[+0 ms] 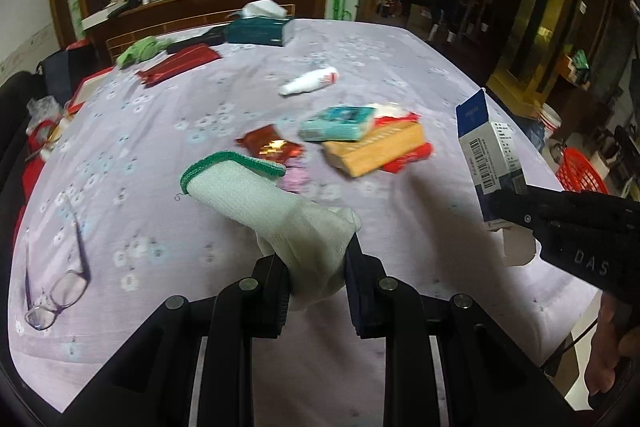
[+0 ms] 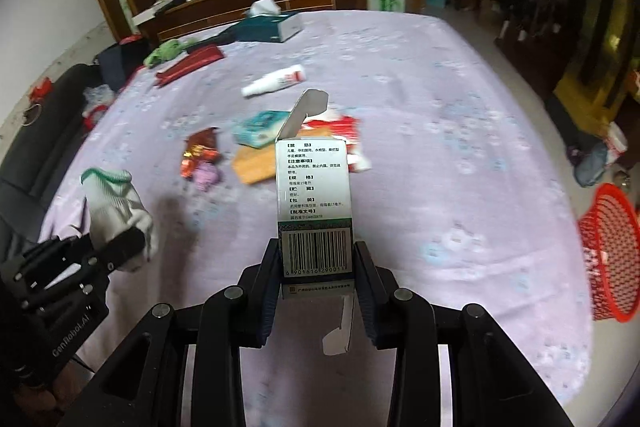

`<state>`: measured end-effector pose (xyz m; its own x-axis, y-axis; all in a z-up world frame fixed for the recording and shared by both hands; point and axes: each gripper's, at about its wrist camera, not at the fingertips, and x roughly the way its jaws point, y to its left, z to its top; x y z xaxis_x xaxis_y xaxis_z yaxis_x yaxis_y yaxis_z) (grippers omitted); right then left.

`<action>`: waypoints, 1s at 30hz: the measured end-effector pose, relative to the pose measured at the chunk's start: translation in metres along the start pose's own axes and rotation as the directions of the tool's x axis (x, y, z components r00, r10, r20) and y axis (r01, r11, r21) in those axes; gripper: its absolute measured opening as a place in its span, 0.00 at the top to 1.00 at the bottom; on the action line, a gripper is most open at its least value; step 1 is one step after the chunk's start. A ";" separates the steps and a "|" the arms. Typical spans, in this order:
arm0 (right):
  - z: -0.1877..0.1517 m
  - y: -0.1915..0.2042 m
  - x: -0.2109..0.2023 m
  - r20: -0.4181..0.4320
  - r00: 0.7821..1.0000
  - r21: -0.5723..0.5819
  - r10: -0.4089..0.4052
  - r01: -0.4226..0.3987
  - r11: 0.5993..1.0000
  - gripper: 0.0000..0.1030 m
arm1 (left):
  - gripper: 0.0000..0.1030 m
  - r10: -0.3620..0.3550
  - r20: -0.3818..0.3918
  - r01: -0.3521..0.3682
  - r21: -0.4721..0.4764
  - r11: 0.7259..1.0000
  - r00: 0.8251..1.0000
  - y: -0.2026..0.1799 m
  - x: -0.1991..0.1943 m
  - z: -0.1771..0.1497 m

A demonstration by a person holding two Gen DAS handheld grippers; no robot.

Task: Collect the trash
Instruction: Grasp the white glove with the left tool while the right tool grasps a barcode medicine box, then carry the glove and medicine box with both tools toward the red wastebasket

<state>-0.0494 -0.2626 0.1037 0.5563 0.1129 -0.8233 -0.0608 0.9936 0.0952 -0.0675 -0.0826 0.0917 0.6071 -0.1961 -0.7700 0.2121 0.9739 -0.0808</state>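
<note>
a small medicine carton (image 2: 314,203) with a barcode is pinched upright between the fingers of the right gripper (image 2: 316,267), both end flaps hanging open, and is held above the table rather than resting on it. a white knitted glove with a green cuff (image 1: 276,211) is clamped in the left gripper (image 1: 318,279), its cuff drooping forward and to the left of the fingers. so two pieces of trash are judged to be picked up, one per gripper, and neither is yet dropped anywhere.

ahead of both grippers, on the lilac flowered tablecloth (image 1: 400,67), more litter is left: a dark red foil wrapper (image 1: 270,147), a teal packet (image 1: 340,123) lying on an orange-brown box (image 1: 376,151), red-and-white wrapping (image 1: 408,155) under them, and further off a white bottle on its side (image 1: 310,83). a pair of glasses (image 1: 56,291) lies to the left of the left gripper and is probably not trash. a red mesh basket (image 2: 608,251) stands on the floor, off the table edge to the right of the right gripper; it is the likely bin. most of the collecting appears still to be done.
</note>
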 end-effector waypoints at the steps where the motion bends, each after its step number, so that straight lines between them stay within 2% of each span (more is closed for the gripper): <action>1: -0.003 -0.005 -0.004 0.000 1.000 0.001 -0.010 0.010 1.000 0.64 | 0.78 -0.006 -0.002 0.006 0.009 1.000 1.000 -0.006 0.001 0.001; 12: -0.017 -0.055 -0.037 0.028 0.995 0.032 -0.095 0.094 0.995 0.64 | 0.78 -0.062 0.004 0.061 0.095 0.994 0.998 -0.070 0.005 0.008; 30: -0.022 -0.096 -0.060 0.059 0.989 0.065 -0.136 0.132 0.989 0.64 | 0.78 -0.093 0.022 0.088 0.173 0.981 0.995 -0.125 0.003 0.019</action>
<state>-0.0950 -0.3642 0.1313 0.6074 -0.0233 -0.7940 0.0671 0.9975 0.0220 -0.0776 -0.2066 0.1114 0.6012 -0.2887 -0.7451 0.3937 0.9184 -0.0381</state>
